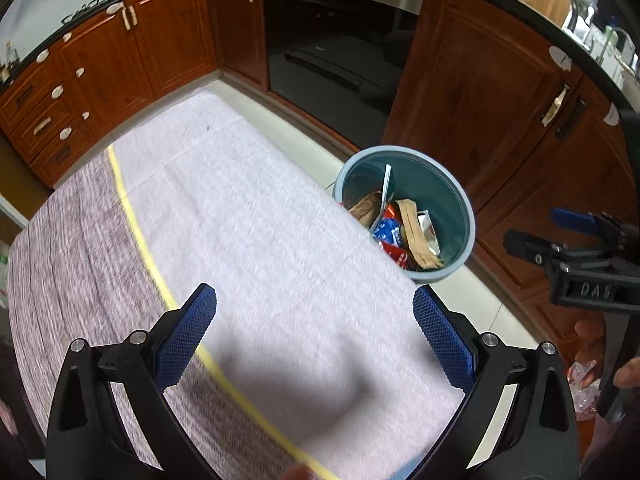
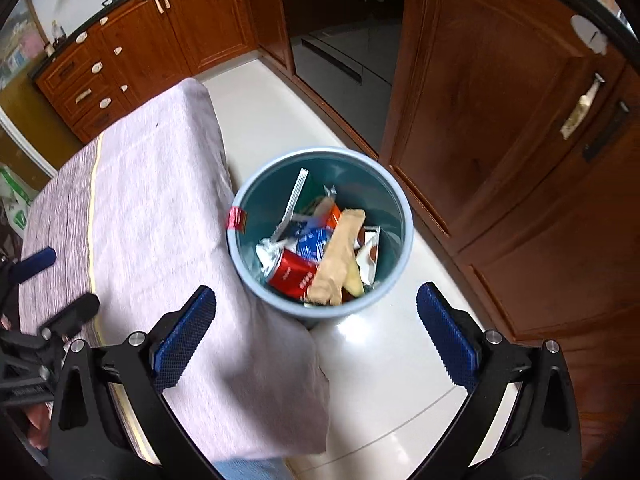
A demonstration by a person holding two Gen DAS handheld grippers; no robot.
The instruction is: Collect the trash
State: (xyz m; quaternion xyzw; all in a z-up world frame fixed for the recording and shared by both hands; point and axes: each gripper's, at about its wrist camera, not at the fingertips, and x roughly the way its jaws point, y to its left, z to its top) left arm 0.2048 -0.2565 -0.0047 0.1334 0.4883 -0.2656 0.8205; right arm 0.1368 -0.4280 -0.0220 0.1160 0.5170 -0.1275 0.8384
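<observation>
A blue-grey bin (image 2: 403, 216) stands on the floor against the table's right edge. It holds a red can (image 2: 292, 276), a tan paper wrapper (image 2: 340, 256), a blue packet (image 2: 314, 242) and a white plastic fork (image 2: 294, 200). My right gripper (image 2: 316, 294) hangs open and empty above the bin's near rim and the cloth corner. Over the table's pale striped cloth (image 1: 248, 216) my left gripper (image 1: 315, 296) is also open with nothing between its fingers. The bin (image 1: 436, 188) shows to its right, with the right gripper (image 1: 536, 228) beyond.
Red-brown cabinets (image 2: 500, 128) and a dark oven (image 1: 340, 52) ring the white tiled floor (image 2: 380, 360). A crinkled clear wrapper (image 1: 584, 384) lies low at the right beside a hand (image 1: 588, 328). The left gripper (image 2: 60, 284) sits over the cloth's (image 2: 160, 184) left part.
</observation>
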